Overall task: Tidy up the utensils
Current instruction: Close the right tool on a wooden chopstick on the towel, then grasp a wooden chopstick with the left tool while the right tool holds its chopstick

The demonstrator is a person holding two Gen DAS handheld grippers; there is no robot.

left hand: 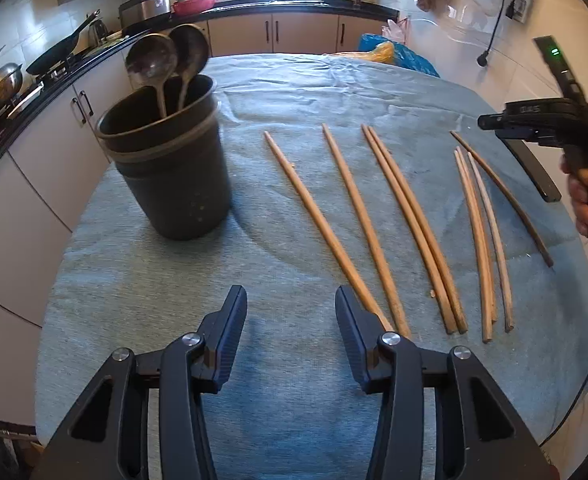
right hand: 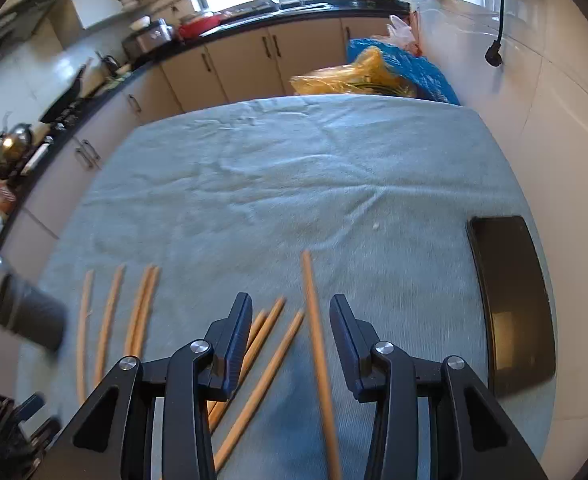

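Note:
Several wooden chopsticks (left hand: 406, 224) lie side by side on the blue-grey cloth (left hand: 294, 92). A dark utensil holder (left hand: 169, 168) stands at the left with two metal ladles (left hand: 153, 64) in it. My left gripper (left hand: 291, 312) is open and empty, low over the cloth, its right finger by the leftmost chopstick's near end. My right gripper (right hand: 291, 320) is open above the rightmost chopsticks; one chopstick (right hand: 318, 344) lies between its fingers. The holder shows blurred at the left of the right wrist view (right hand: 29, 312).
A flat dark tray (right hand: 510, 300) lies at the cloth's right edge. Yellow and blue plastic bags (right hand: 378, 72) sit beyond the far edge. Kitchen counters with pans run along the left and back. The right gripper's body and hand (left hand: 566, 128) show at right.

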